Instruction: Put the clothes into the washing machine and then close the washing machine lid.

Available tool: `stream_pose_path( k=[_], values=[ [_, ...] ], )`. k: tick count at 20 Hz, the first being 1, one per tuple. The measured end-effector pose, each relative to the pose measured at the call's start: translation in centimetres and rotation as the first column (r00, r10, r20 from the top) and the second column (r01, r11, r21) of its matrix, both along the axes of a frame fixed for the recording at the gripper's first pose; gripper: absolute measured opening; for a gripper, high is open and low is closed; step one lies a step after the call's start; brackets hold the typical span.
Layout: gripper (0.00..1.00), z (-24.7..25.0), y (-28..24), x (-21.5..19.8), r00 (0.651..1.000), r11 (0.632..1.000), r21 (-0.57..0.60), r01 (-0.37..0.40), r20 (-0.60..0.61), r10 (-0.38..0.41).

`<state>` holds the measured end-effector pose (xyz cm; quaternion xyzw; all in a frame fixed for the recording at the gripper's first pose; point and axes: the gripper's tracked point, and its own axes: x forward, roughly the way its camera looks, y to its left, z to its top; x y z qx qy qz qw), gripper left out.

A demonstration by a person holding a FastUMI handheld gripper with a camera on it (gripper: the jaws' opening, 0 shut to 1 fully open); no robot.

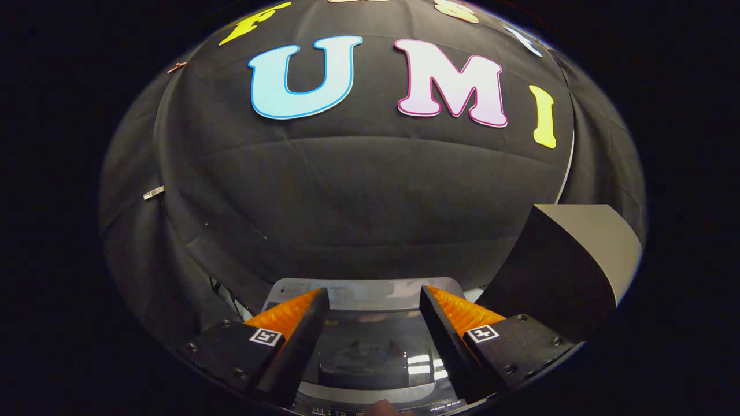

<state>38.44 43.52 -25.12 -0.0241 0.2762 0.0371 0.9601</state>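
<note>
One gripper (374, 297), fingers spread wide, holding nothing; washing machine (370, 300) below and between them, glossy lid (370, 352) down.

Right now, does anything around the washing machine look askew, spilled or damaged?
Nothing stands out. The washing machine sits level below the gripper, its glossy lid down and unbroken. The jaws are open and hold nothing. A box stands squarely beside the machine.

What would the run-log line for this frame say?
gripper: open, holding nothing | washing machine: below and between the fingers | lid: glossy, appears closed | clothes: not seen | box: beside the machine
</note>
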Motion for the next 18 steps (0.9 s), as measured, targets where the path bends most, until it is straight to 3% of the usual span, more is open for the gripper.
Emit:
stream_pose_path(
  k=[7, 13, 18],
  values=[
    [1.0, 2.3, 0.6, -0.2, 0.999, 1.0, 0.006, -0.017, 0.051, 0.017],
    [0.99, 9.5, 0.5, -1.2, 0.977, 0.999, 0.038, 0.008, 0.21, -0.016],
    [0.99, 16.3, 1.1, -3.6, 0.938, 1.0, 0.011, 0.007, 0.345, -0.01]
  ],
)
